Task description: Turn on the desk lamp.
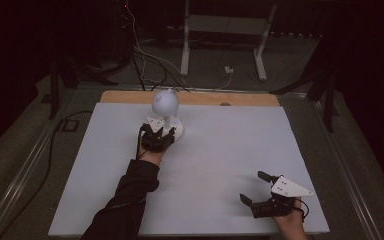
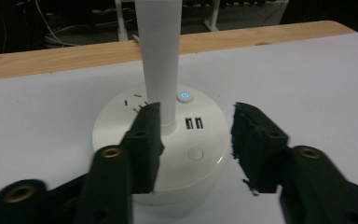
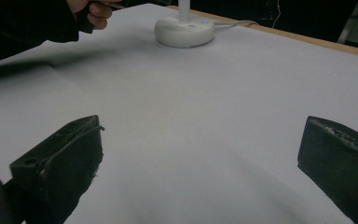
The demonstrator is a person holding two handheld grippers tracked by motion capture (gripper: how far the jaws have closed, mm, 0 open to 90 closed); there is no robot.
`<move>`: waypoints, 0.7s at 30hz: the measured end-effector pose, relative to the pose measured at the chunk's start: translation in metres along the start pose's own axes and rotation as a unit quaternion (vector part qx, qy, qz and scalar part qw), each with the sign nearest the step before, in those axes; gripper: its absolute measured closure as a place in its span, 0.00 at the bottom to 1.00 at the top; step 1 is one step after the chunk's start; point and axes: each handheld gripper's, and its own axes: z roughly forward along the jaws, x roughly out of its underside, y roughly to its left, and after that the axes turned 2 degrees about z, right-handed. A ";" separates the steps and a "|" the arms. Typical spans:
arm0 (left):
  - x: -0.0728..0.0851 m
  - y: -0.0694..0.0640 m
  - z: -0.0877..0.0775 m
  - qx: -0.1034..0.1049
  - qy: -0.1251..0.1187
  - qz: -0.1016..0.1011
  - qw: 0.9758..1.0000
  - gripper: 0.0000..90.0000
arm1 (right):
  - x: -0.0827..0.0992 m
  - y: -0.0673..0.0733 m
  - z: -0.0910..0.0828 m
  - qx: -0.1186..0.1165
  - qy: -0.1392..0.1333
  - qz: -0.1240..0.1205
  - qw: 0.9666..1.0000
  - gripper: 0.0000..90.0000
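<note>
A white desk lamp stands at the back of the white table, with a round head (image 1: pixel 164 102) on a straight stem (image 2: pixel 160 56) over a round base (image 1: pixel 177 131). On the base (image 2: pixel 121 126) I see a blue lit button (image 2: pixel 184 96), two USB ports (image 2: pixel 194 123) and a round button (image 2: pixel 195 153). My left gripper (image 1: pixel 158 138) is open just above the base's near side, its jaws on either side of the ports (image 2: pixel 196 116). My right gripper (image 1: pixel 251 187) rests open near the front right edge, nothing between its jaws (image 3: pixel 200 135).
The white sheet (image 1: pixel 215 165) covers a wooden table whose edge (image 1: pixel 200 98) shows at the back. The lamp's cable (image 3: pixel 235 23) runs off behind the base (image 3: pixel 184 31). Stand legs (image 1: pixel 185 45) and loose cables (image 1: pixel 140 60) lie on the floor beyond.
</note>
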 end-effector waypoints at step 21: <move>0.005 0.001 0.016 0.016 0.019 0.004 1.000 0.96 | 0.000 0.000 0.000 -0.004 0.001 0.002 1.000 0.00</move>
